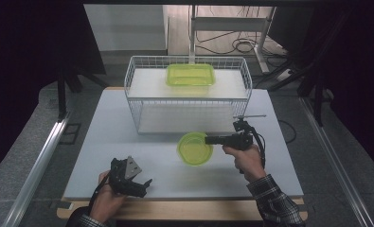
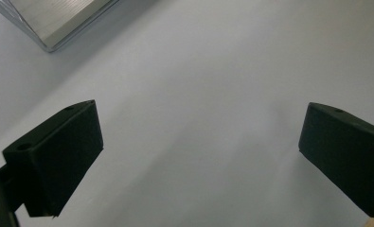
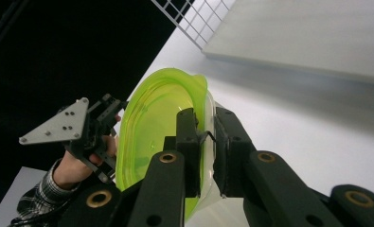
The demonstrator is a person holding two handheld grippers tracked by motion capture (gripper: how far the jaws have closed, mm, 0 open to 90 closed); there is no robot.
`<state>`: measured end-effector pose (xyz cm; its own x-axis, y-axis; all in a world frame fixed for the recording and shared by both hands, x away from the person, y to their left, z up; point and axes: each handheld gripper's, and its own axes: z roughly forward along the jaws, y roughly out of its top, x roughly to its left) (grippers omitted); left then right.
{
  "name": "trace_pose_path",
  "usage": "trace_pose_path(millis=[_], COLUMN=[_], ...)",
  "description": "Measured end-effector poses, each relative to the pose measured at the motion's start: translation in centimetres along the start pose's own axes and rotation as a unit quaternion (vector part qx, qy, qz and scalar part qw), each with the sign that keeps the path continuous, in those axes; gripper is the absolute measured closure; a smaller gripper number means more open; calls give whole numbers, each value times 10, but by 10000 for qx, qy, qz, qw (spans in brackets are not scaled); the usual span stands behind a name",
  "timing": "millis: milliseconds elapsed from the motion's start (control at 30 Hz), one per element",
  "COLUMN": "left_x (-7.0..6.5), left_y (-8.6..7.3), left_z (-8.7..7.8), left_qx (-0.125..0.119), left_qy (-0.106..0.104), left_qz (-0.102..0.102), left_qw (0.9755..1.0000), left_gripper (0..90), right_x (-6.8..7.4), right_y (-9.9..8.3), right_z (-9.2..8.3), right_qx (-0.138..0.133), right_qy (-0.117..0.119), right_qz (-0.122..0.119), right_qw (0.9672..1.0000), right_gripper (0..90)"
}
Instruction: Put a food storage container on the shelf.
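A: How do the jaws stand?

B: The right gripper (image 3: 204, 137) has its jaws clenched on the rim of the bowl (image 1: 194, 148), one jaw inside, one outside. The left gripper (image 2: 199, 142) is released, jaws wide apart with bare table (image 2: 213, 71) between them.

A: Where is the bowl?

B: In the high view it sits near the table's middle, gripped at its 3 o'clock edge by the right gripper (image 1: 208, 140). The basket (image 1: 142, 90) is just past it, toward 12 o'clock.

A: And in the right gripper view?

B: The bowl (image 3: 156, 123) appears tipped on edge, lime green and see-through.

A: The left gripper?

B: At about 7 o'clock from the bowl, near the table's front edge (image 1: 149, 182), held in the left hand (image 1: 106, 201).

A: Anything in the basket?

B: A green tub (image 1: 190, 74) on its upper shelf.
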<state>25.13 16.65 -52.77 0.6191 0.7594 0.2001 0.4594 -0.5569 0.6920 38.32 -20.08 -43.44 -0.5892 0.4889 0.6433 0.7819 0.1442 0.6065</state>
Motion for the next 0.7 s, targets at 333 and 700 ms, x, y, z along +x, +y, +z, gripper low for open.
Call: trace_pose_path(millis=[333, 700], left_x=[0, 1], left_y=[0, 0], left_z=[-1, -1], left_qx=[-68, -41], left_qy=[-18, -15], left_qz=[-87, -53], left_qw=[9999, 10000], left_gripper=[3, 3], right_x=[10, 20], right_y=[17, 34], right_z=[-4, -12], right_qx=[-170, -372], right_qy=[45, 65], right_qz=[-159, -224], right_qw=[9997, 9990], right_gripper=[809, 809])
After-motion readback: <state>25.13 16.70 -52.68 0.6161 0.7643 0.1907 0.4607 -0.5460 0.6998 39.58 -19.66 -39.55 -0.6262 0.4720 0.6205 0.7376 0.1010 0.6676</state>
